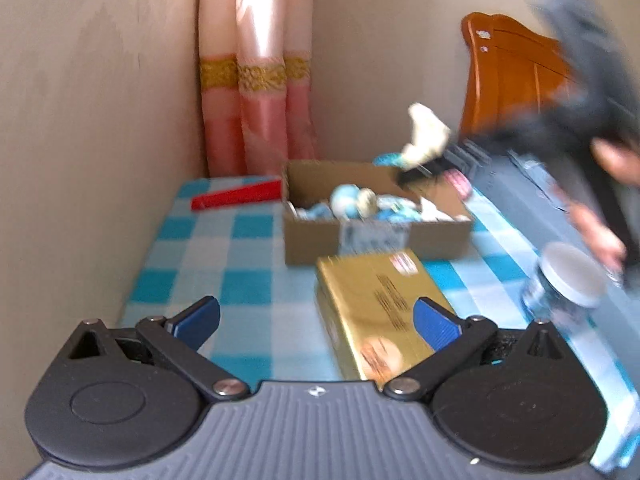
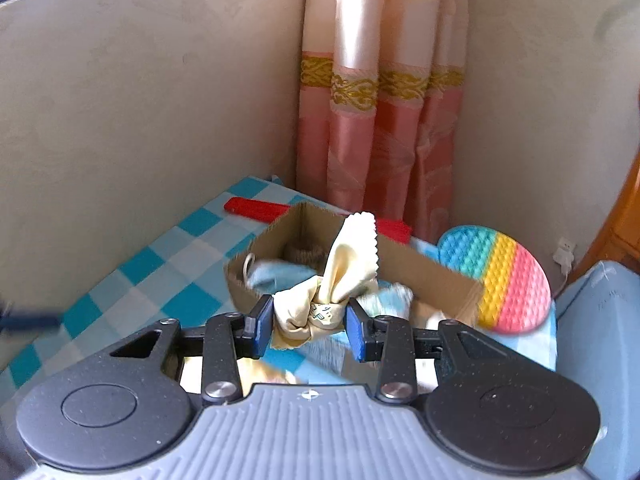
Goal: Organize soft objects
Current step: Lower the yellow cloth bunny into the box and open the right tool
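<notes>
Above the open brown cardboard box on the blue-checked tablecloth, my right gripper pinches a crumpled pale-yellow cloth; my left gripper hangs spread wide, gripping nothing, over a flat gold tin beside the box.

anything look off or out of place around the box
The round rainbow pop-it pad stands tilted on edge against the cardboard box rather than lying flat. A gold tin, hardly a soft object, sits beside the box. Nothing looks spilled or damaged.

Both wrist views, facing shared cardboard box
</notes>
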Action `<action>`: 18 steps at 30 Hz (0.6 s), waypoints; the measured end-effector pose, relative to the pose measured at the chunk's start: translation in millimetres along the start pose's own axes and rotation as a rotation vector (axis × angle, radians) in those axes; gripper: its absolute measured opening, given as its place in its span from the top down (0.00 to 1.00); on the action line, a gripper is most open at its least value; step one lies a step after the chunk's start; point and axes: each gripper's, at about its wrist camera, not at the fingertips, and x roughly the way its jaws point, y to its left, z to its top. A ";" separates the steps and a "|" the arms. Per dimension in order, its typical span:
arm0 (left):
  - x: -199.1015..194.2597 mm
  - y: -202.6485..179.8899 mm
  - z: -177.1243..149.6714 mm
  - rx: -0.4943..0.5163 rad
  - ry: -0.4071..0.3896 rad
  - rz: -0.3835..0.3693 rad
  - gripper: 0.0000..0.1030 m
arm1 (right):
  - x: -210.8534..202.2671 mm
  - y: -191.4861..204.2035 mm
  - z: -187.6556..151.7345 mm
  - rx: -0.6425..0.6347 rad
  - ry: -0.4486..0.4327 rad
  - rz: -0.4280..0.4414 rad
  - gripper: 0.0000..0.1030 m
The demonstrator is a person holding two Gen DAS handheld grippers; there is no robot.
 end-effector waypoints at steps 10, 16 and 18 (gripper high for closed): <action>-15.4 6.8 -13.2 -0.010 -0.030 0.073 0.01 | 61.8 -10.7 33.2 0.055 0.061 -0.023 0.18; -16.2 12.5 -14.3 -0.020 -0.028 0.087 0.01 | 39.1 -18.1 15.2 0.137 0.065 -0.035 0.02; -16.4 11.5 -13.1 -0.013 -0.032 0.084 0.01 | 28.0 -18.2 7.7 0.156 0.071 -0.056 0.00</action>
